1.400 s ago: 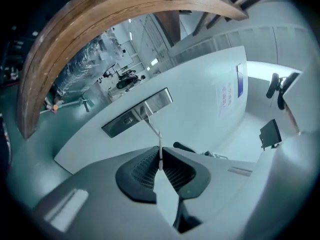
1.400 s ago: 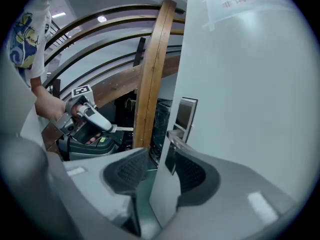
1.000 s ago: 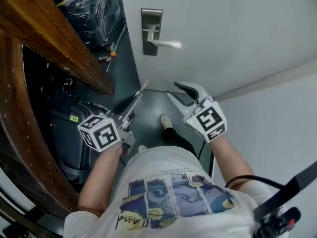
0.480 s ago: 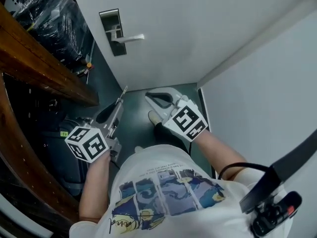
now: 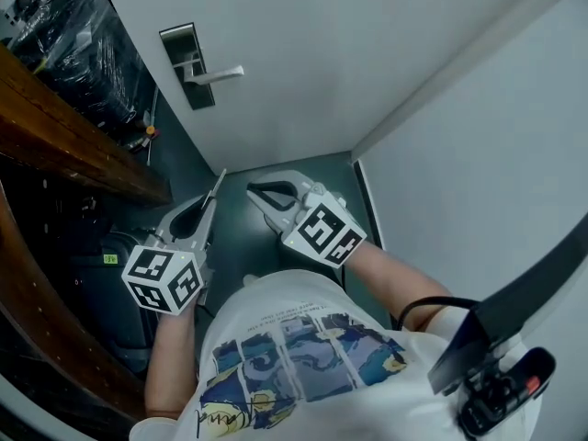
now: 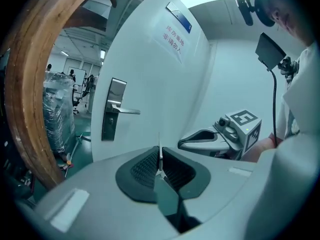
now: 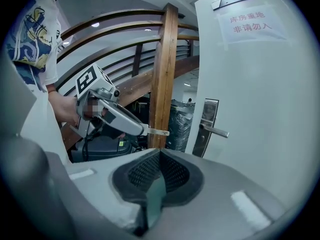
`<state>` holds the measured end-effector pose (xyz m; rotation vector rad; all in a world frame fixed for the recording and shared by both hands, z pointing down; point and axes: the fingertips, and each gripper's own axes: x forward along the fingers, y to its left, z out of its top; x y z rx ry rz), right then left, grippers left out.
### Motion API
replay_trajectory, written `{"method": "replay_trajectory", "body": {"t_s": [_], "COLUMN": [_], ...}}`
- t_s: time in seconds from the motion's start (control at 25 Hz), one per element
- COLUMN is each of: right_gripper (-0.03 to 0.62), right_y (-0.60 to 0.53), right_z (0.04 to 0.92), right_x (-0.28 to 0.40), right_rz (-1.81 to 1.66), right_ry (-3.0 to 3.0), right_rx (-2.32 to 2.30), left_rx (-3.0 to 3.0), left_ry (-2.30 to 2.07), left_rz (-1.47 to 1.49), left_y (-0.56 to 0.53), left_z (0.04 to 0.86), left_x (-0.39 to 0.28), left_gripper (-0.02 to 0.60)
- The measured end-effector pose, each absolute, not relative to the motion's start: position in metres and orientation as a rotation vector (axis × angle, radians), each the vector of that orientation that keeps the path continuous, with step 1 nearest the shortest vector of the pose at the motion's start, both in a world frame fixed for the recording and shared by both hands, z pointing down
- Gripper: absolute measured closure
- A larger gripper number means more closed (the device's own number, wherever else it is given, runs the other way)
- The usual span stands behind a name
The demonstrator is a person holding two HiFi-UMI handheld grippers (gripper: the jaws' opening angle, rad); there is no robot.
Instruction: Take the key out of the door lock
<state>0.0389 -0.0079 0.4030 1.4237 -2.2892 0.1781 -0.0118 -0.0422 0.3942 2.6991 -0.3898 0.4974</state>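
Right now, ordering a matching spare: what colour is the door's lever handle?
Silver; the lever handle shows best in the left gripper view.

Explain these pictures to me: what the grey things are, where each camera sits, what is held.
No robot here: a person holds a grey gripper, a tool with two fingers, in each hand. One picture comes from a camera on the person's head, looking down at both arms, a white door and its lever handle. The other two come from cameras riding on the grippers, looking along their fingers. The left gripper is shut on a thin metal key, which sticks out in front, clear of the lock plate. The right gripper is shut and empty. There is no table, only a green floor and a wooden railing at the left.
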Motion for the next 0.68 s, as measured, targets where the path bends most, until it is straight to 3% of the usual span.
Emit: {"method": "replay_trajectory", "body": {"t_s": [0.68], "right_gripper": [0.591], "right_y": [-0.0096], "right_z": [0.405], "right_x": [0.038], "right_rz": [0.183], "right_ry": [-2.281], "right_rx": [1.415], "left_rx": [2.681], "left_ry": [-0.369], "left_rz": [0.512], "left_y": [-0.0435], "left_z": [0.4019], "left_x": [-0.0123], "left_gripper": [0.555]}}
